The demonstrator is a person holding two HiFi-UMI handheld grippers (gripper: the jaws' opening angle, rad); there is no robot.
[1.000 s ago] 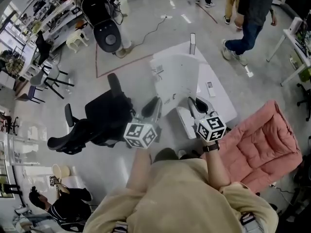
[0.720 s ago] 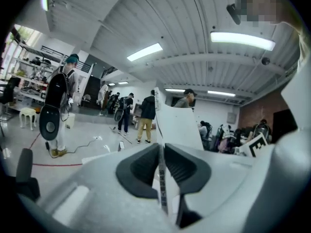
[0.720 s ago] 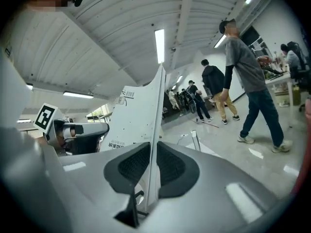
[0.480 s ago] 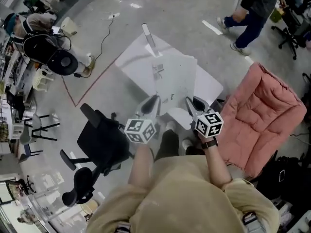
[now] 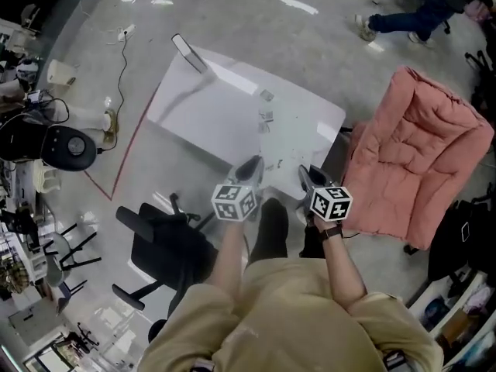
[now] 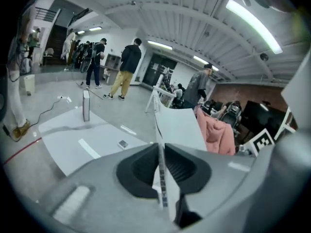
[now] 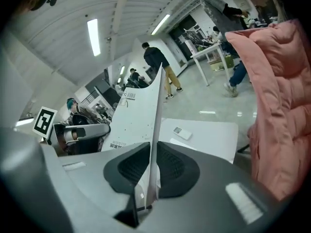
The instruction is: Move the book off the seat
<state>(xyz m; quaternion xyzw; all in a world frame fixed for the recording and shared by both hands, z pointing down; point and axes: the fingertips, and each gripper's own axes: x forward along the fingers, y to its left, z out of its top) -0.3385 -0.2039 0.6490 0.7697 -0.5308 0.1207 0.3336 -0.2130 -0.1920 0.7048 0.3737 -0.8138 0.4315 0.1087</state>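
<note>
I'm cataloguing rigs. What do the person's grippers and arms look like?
The left gripper and right gripper are grey plastic with dark ribbed pads; each carries a white cube with black square markers. The person wears a beige short-sleeved shirt and a dark watch on the right wrist.

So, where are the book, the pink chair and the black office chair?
book (image 7: 138, 115): right gripper view, on its white cover
pink chair (image 5: 422, 161): head view, on its padded cushion
black office chair (image 5: 164, 253): head view, on its seat
</note>
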